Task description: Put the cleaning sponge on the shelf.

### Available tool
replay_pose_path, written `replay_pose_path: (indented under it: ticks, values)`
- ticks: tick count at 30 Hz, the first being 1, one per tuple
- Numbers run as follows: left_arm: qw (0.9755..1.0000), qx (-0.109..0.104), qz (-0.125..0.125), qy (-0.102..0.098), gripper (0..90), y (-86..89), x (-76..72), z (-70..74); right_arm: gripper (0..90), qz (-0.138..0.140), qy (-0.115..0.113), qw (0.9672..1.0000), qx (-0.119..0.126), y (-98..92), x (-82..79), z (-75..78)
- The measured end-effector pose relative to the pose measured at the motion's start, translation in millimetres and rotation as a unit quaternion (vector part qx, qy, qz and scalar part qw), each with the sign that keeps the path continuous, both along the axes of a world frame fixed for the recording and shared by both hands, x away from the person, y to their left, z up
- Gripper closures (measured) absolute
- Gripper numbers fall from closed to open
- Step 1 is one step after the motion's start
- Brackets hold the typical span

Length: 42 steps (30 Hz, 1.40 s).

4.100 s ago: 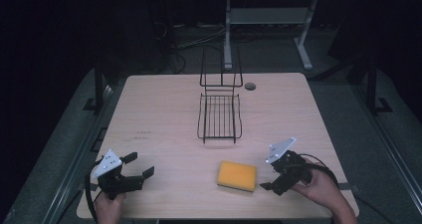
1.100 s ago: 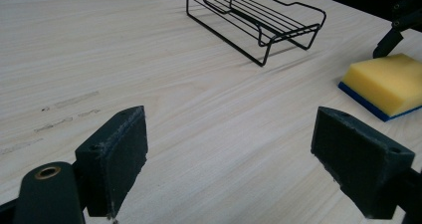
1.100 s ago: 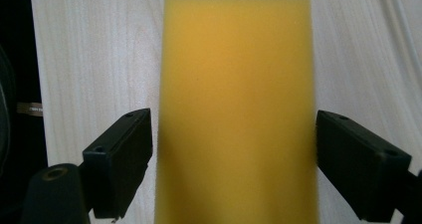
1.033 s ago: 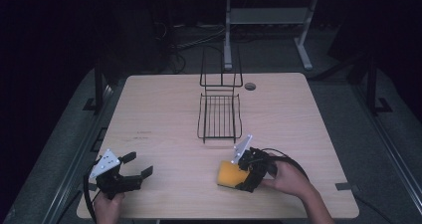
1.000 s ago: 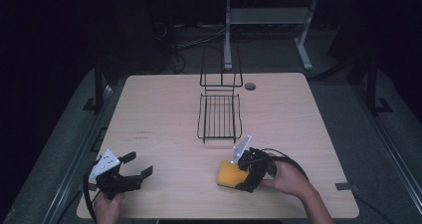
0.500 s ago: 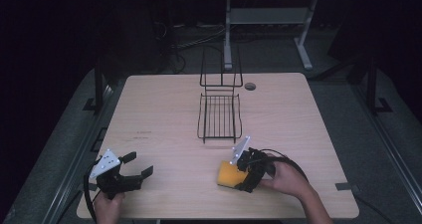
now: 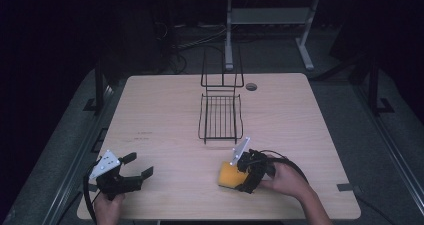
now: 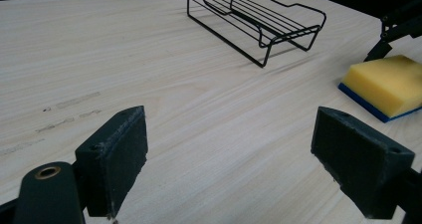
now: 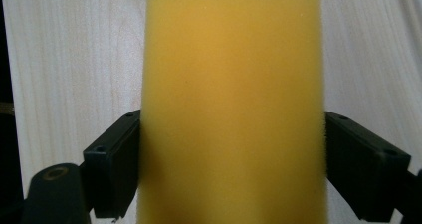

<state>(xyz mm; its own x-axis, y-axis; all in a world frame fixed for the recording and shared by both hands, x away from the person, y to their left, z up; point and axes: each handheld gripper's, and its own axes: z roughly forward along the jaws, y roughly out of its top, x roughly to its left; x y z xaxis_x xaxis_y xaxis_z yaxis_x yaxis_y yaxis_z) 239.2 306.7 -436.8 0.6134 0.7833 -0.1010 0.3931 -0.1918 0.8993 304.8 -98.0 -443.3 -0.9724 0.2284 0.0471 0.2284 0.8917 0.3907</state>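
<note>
A yellow sponge (image 7: pixel 228 176) with a blue underside lies on the wooden table (image 7: pixel 165 110), near the front edge and right of centre. My right gripper (image 7: pixel 239 178) is down over it and open, one pad against each long side; the sponge's sides look unsqueezed. In the right gripper view the sponge (image 9: pixel 231 99) spans the whole gap of the gripper (image 9: pixel 231 169). My left gripper (image 7: pixel 139 165) rests open at the front left with nothing between its jaws. The left gripper view has the gripper (image 8: pixel 231 154) facing the sponge (image 8: pixel 385 82) at the right.
A black wire rack (image 7: pixel 220 117) with an upright back stands in the middle of the table, also seen as the rack (image 8: pixel 254 25) ahead of my left gripper. A small round hole (image 7: pixel 251 87) sits behind it. Faint marks (image 8: pixel 69 104) lie on the wood at left.
Over four seconds my right gripper moved left from the front right corner onto the sponge. In the last second it has barely moved. The left gripper has stayed put.
</note>
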Motion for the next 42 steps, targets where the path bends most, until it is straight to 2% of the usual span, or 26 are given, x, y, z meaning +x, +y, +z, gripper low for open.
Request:
replay_pose_path:
  ticks: [11,21,30,35,42]
  values:
    - [1.0000,0.001,0.000,-0.001,14.1,0.0,-0.2,0.4,16.5,0.002,-0.002,1.0000,-0.003,2.4,0.2,-2.3]
    - [1.0000,-0.001,-0.001,-0.002,14.1,-0.8,-0.2,0.6,20.8,0.005,0.001,1.0000,-0.001,1.1,1.2,-0.4]
    - [1.0000,-0.001,0.000,-0.002,14.0,-0.4,-0.3,0.7,21.4,0.010,0.000,0.9999,-0.006,1.3,3.6,3.7]
    - [1.0000,0.000,-0.001,-0.001,14.1,-0.9,-0.4,0.6,21.5,0.010,0.003,0.9999,0.001,-0.9,5.8,7.5]
    - [1.0000,0.001,-0.002,-0.002,14.1,-1.9,-0.5,0.8,21.5,0.011,-0.003,0.9999,-0.001,-1.7,9.4,14.6]
